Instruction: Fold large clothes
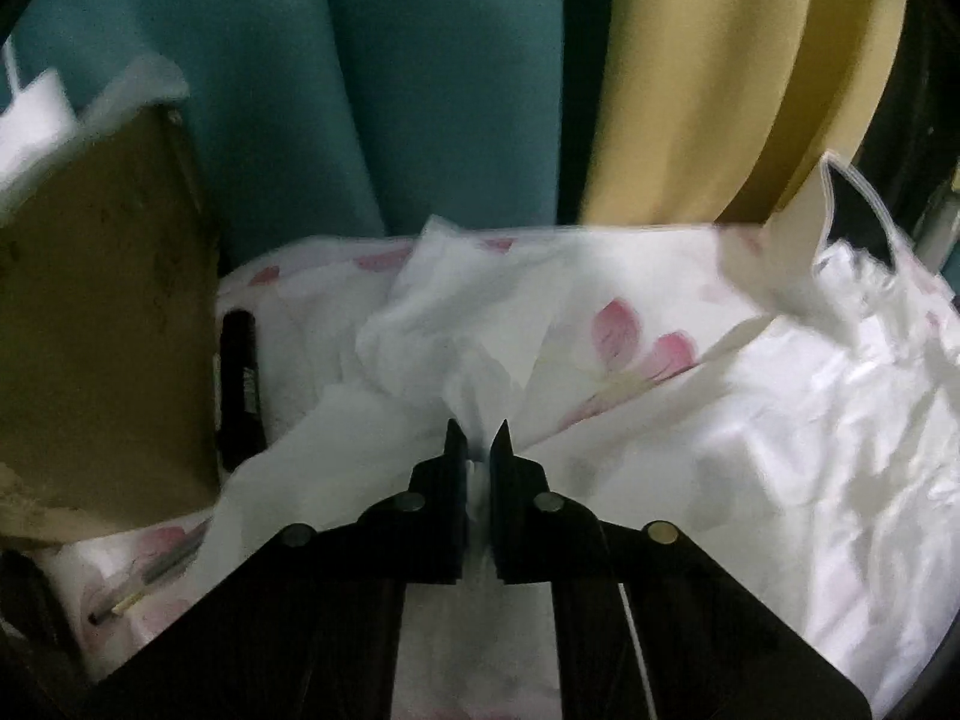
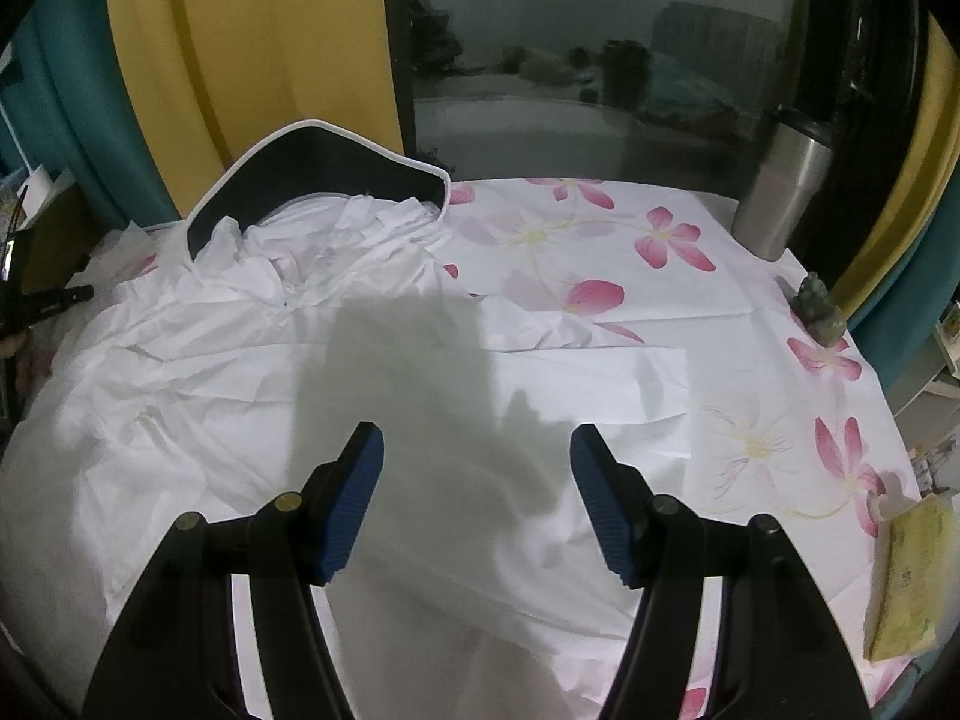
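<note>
Left tongs: our left tongs (image 1: 478, 441) are clenched on a bunched fold of the white garment (image 1: 750, 450), with cloth showing in the narrow slit between the black fingers.
Right tongs: our right tongs (image 2: 477, 450) are released, the blue pads (image 2: 354, 504) wide apart above the cloth, touching nothing that we can see.
White garment: in the right wrist view the white garment (image 2: 240, 384) lies spread and creased over the left and near part of the table, one sleeve (image 2: 600, 378) stretched flat toward the right.
Visor: a dark brim with a white edge (image 2: 312, 156) stands up at the garment's far end.
Table: we see a floral cloth with pink petals (image 2: 600, 240) covering it.
Steel tumbler: it (image 2: 780, 192) stands upright at the far right edge.
Small figurine: it (image 2: 819, 312) sits near the tumbler, apart from the garment.
Marker: a black marker (image 1: 240, 384) lies beside a brown cardboard sheet (image 1: 102, 330) on the left.
</note>
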`<state>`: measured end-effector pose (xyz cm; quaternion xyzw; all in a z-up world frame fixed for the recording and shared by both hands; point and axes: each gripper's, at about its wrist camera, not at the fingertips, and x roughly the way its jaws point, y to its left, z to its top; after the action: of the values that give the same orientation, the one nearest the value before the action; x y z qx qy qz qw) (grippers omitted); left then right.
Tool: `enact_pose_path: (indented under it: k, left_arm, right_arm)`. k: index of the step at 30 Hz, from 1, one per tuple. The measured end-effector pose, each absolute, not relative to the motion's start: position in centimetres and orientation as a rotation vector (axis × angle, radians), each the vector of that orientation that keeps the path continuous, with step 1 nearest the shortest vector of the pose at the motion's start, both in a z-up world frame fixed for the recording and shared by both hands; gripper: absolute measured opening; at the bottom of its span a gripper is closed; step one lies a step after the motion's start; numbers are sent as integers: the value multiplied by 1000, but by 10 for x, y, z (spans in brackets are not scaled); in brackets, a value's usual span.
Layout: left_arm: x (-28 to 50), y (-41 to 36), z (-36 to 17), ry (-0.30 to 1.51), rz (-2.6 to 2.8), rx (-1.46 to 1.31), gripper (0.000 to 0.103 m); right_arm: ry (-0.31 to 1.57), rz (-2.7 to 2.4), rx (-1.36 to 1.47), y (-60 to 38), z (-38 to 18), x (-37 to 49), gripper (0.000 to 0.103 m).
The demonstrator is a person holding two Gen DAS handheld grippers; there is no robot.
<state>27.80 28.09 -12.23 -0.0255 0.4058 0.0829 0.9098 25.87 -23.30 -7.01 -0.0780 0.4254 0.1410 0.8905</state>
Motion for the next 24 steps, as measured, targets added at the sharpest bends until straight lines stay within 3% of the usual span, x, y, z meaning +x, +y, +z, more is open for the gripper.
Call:
enact_pose_path:
  k: [14, 24]
  left_arm:
    - [239, 162, 9, 536, 2, 27, 7]
    - [246, 57, -4, 589, -183, 92, 7]
  right_arm:
    - [820, 335, -77, -272, -58, 229, 65]
    - [817, 314, 1, -320, -65, 205, 65]
